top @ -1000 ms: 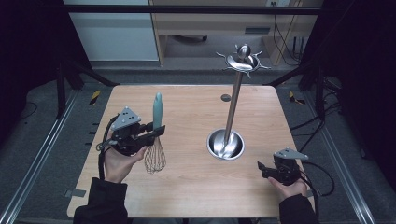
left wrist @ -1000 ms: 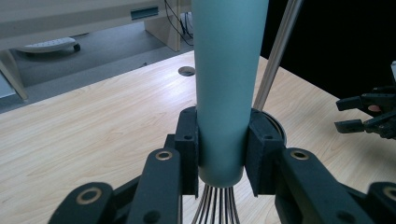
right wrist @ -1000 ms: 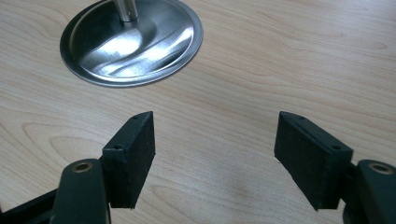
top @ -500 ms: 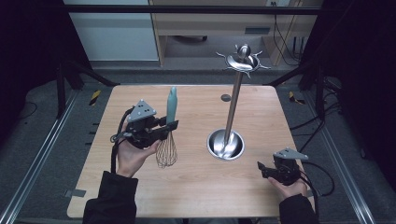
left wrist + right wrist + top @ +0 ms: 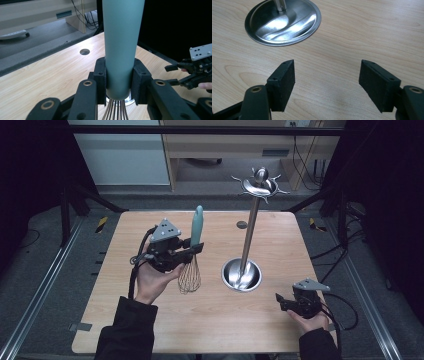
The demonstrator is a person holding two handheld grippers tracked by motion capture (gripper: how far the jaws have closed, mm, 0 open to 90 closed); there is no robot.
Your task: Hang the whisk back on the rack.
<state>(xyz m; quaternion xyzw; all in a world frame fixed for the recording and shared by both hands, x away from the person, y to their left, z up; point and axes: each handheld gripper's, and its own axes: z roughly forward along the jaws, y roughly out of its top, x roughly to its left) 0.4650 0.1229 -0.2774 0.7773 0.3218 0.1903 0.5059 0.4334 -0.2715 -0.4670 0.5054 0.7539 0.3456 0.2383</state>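
The wooden table point(image 5: 215, 320) takes up most of the floor in front of me, pale grain with a small round grommet hole point(image 5: 242, 225) up toward twelve o'clock. Just right of its centre stands the tall steel utensil stand point(image 5: 248, 240), its round dish base point(image 5: 283, 21) gleaming on the wood and its hooked crown point(image 5: 260, 185) at the top of the pole.

At about nine o'clock from that base, the left gripper point(image 5: 192, 251) is held up off the table in the person's hand, with its tongs clamped on the whisk point(image 5: 192, 255). From the left gripper view the two black pads squeeze the teal handle point(image 5: 121, 45) near its lower end, handle pointing up and the wire loops point(image 5: 189, 277) hanging below, clear of the wood.

At about four o'clock from the base, near the table's front edge, the right gripper point(image 5: 279, 300) sits low; its tongs stand apart with bare wood between them point(image 5: 327, 82).
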